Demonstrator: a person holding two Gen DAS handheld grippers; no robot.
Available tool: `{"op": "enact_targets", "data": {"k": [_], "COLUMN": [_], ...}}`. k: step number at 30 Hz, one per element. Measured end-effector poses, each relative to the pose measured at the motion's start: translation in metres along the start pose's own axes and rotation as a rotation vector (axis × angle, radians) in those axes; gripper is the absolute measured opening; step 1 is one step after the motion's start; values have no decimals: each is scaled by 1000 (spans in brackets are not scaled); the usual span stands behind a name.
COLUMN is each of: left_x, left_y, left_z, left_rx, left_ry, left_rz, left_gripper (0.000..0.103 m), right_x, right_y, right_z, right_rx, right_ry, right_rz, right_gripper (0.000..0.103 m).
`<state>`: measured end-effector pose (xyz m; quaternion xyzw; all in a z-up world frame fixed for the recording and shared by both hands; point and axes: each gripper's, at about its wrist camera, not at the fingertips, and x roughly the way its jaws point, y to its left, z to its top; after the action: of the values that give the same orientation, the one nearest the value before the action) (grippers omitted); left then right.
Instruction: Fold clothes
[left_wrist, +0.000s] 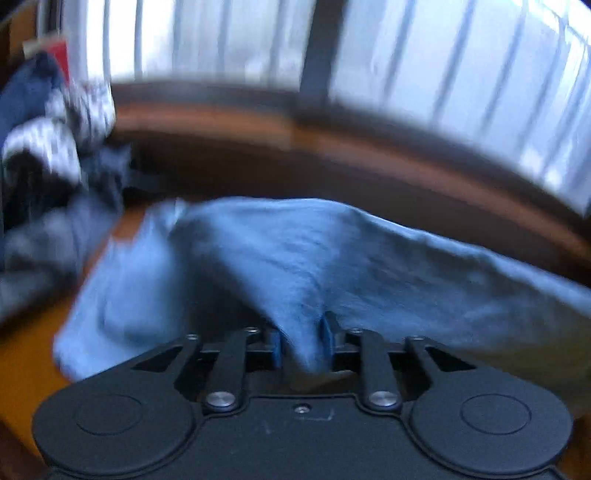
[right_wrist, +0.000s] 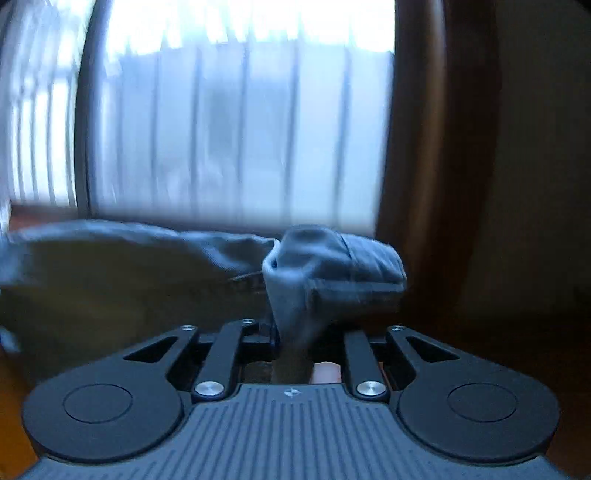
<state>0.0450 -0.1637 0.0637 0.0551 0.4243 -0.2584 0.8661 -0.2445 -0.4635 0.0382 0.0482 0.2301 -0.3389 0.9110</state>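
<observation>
Left gripper (left_wrist: 301, 343) is clamped on the blue garment (left_wrist: 295, 266): a bunched fold of the cloth runs down between the two blue pads (left_wrist: 327, 338) and I see no gap either side of it. From that pinch the fabric fans out toward 10 o'clock and 3 o'clock in the left wrist view, draping over the orange-brown table (left_wrist: 22, 369); the 3 o'clock run leaves the frame at the right edge. Whole left view is motion-blurred, so no fine detail on seams. At 9 to 10 o'clock there is a pile of other clothes (left_wrist: 48, 155), dark blue, black and white patterned, sitting at the table's far left, near the garment's left corner; can't tell if they touch. Window with vertical bars (left_wrist: 443, 66) spans 11 to 2 o'clock behind the table edge. Right gripper (right_wrist: 295, 341) is also closed on cloth: a twisted neck of the same blue garment (right_wrist: 325, 266) goes down between its fingers, left pad (right_wrist: 275, 338) just visible against the fabric, the other pad hidden behind it. Above the pinch the cloth bulges into a thick folded wad at 12 to 1 o'clock, with a stitched seam showing, and a long stretch runs off to 9 o'clock. Brown curtain or wall (right_wrist: 443, 147) fills 1 to 3 o'clock, barred window at 11 to 12. Both claws are holding the garment; in the right view it appears raised in front of the window.
</observation>
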Motion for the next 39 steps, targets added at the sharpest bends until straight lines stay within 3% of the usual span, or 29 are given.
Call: {"op": "enact_targets", "data": {"k": [1,3,4,6,10,13,16,18,23,28,31,37,39], "left_x": [0,-3,-8,-18,-31,-24,-10,4,43,84,83,45,35], "left_y": [-3,-11,-15,-21,-43,-65,-99,-124,-180,-210,-210,-191,-189], "left_z": [-11,-30,-35,-42,-36,-33,-33,-30,-19,-31,-49,-93,-110], "left_rx": [16,45,48,54,82,96,157,227,365,454,467,410,412], "left_ry": [34,93,99,95,21,5,2,4,31,157,216,284,297], "left_rz": [14,38,43,54,71,37,-9,-22,-48,-48,-46,-87,-78], "left_gripper": [23,26,30,56,70,80,81,81,85,85,85,86,90], "right_x": [6,16,15,11,-18,-39,-42,-27,47,116,156,189,188], "right_y": [-6,-17,-21,-28,-50,-74,-90,-92,-58,-24,1,30,32], "right_z": [-19,-58,-69,-90,-84,-71,-58,-53,-19,12,21,3,-1], "right_rx": [14,39,34,24,89,187,312,333,51,-58,-113,-194,-214], "right_ry": [96,279,308,364,240,102,1,14,127,252,364,530,493], "right_rz": [-23,-74,-101,-157,-162,-139,-22,84,218,408,487,410,371], "right_gripper": [25,29,31,37,58,64,74,74,74,71,65,61,57]}}
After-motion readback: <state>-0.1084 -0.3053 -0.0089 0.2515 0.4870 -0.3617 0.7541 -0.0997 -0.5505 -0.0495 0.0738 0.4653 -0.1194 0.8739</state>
